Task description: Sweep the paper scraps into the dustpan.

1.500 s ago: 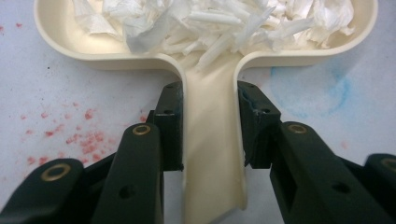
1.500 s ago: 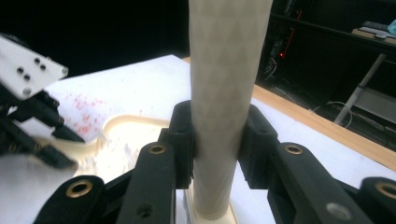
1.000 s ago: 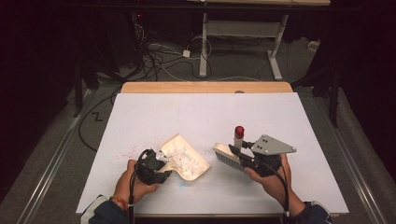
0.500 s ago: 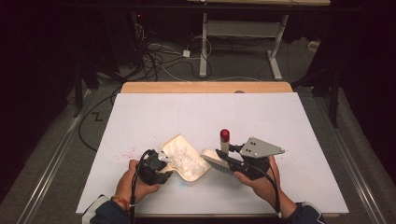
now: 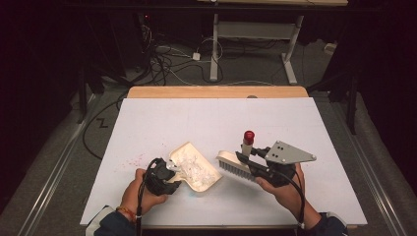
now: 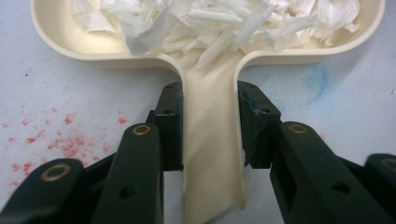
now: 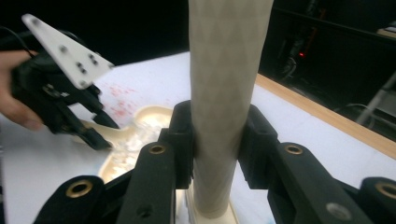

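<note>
We see the left claw [image 5: 169, 172] at lower left-centre of the high view, clamped on the flat handle of a cream plastic dustpan [image 5: 196, 169]. In the left gripper view its jaws press both sides of that handle, w/ the pan [image 6: 56, 35] running across the top of the frame. Pan lies on the white table [image 5: 221, 123], lower centre of the high view, tray end toward the middle. Inside it: a heap of torn white paper scraps [image 5: 193, 166], also filling the top of the left gripper view [image 6: 224, 21].

Right claw [image 5: 243, 158] sits just right of the pan in the high view, closed on the cream handle of a hand brush with pale bristles [image 5: 235, 167]; handle ends in a red cap, pointing up. Brush head is near the pan's right rim; we can't tell if they touch. In the right gripper view the handle [image 7: 229, 70] rises upright btwn the jaws, gripped on both sides.

Red specks [image 5: 130, 162] dot the table left of the pan; a faint blue smudge [image 6: 317, 81] at right in the left gripper view.
</note>
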